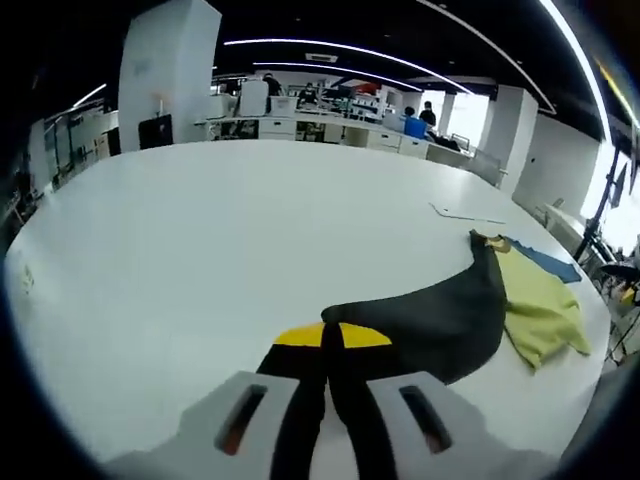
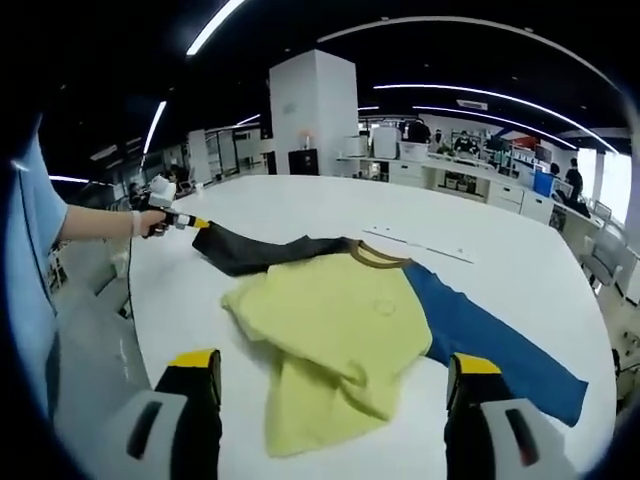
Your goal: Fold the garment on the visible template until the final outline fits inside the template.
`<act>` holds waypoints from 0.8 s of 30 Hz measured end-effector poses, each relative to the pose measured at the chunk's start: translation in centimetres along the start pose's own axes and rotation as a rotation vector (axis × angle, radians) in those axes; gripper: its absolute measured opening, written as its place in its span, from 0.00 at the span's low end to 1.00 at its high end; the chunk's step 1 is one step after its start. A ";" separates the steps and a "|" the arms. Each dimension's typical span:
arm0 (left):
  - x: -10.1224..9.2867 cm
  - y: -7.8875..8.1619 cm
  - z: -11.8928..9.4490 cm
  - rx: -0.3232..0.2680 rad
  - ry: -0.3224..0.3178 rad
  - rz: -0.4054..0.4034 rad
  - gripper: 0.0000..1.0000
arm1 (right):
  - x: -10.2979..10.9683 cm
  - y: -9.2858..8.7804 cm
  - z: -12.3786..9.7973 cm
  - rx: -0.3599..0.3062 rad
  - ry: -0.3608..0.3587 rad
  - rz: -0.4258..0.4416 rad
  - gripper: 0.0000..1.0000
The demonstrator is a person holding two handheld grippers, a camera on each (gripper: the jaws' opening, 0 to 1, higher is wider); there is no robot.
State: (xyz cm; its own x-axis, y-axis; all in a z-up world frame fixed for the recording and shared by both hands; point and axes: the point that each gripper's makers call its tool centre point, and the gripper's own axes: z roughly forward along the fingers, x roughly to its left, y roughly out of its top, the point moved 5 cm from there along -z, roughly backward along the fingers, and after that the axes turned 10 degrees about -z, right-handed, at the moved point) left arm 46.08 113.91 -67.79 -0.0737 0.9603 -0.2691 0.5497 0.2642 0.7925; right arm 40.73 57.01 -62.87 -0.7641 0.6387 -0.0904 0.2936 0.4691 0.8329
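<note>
Black sleeve (image 1: 440,320) of yellow, black and blue long-sleeved top (image 2: 340,330) on white table (image 1: 200,250) pinched in closed left gripper (image 1: 326,400), stretched taut; right gripper (image 2: 335,400) wide open, holding nothing; risks dragging whole garment sideways or cloth slipping free.

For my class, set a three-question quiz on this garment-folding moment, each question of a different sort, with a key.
1. True or false: the left gripper is shut on the dark sleeve of the garment.
2. Multiple choice: what colour is the other sleeve, seen in the right gripper view? A) red B) blue C) white
3. Fill in: the right gripper hangs above the table with its jaws ____.

Key: 1 true. 2 B. 3 open, gripping nothing.
</note>
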 end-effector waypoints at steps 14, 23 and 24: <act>4.5 1.8 4.1 0.025 0.071 0.001 0.00 | -0.8 -0.6 -0.3 0.031 -0.030 0.018 0.96; 6.2 1.6 6.2 0.047 0.089 0.029 0.00 | -1.3 -1.8 -0.8 0.066 -0.065 0.045 0.96; 6.4 1.5 6.4 0.051 0.094 0.020 0.00 | -1.3 -1.8 -0.8 0.067 -0.066 0.046 0.96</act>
State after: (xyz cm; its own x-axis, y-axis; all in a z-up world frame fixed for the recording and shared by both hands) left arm 51.81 119.92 -71.81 -0.1392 0.9701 -0.1990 0.5929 0.2426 0.7679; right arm 40.71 54.83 -63.81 -0.7103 0.6981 -0.0904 0.3670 0.4769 0.7987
